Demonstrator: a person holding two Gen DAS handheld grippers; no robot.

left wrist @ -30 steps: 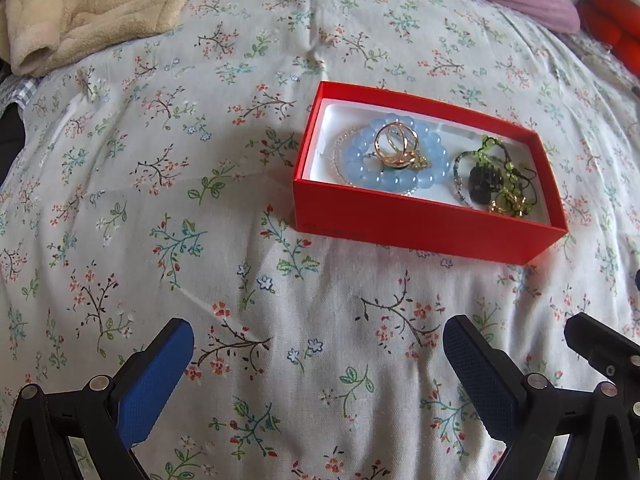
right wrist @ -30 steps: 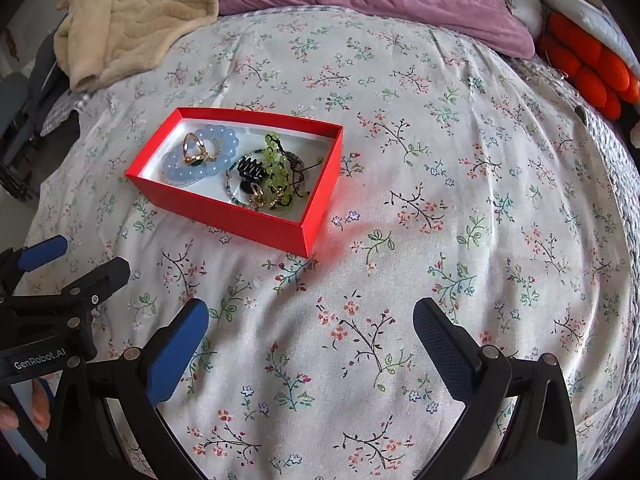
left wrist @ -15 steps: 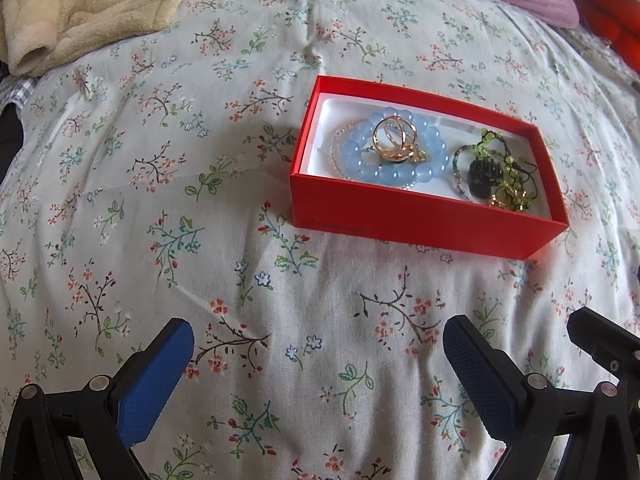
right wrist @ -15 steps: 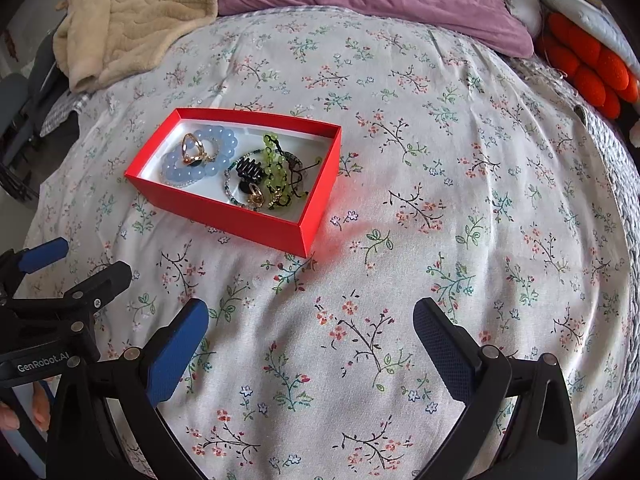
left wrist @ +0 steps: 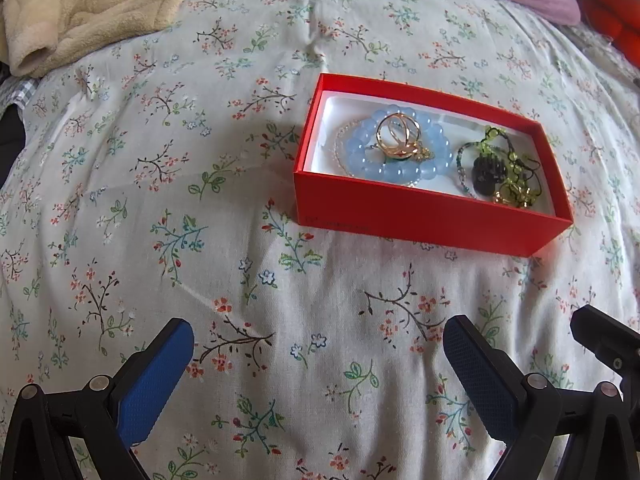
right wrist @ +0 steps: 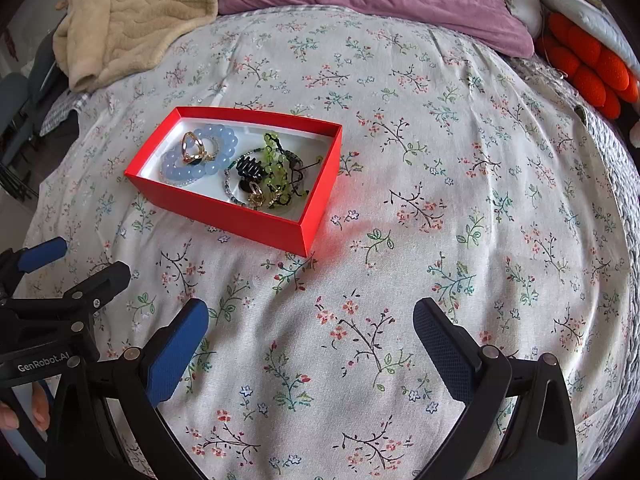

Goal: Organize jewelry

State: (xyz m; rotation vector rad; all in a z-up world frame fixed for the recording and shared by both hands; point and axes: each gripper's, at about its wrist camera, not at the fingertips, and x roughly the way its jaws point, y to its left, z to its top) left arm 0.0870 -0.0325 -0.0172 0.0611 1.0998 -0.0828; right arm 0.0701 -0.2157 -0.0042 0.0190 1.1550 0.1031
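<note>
Right now we hold both tools spread wide and empty above the floral bedspread (right wrist: 460, 152). The open red cardboard box (left wrist: 424, 216) sits on the bed with the jewelry in it: a pale blue bead bracelet (left wrist: 394, 152) under gold rings (left wrist: 398, 134) at one end, a tangle of green beads and a black clip (left wrist: 500, 170) at the other. From our left tool (left wrist: 318, 364) the box lies ahead and slightly right, long side facing us. From our right tool (right wrist: 310, 344) it lies ahead and well to the left, turned corner-on. We judge the left tool nearer and better aligned.
</note>
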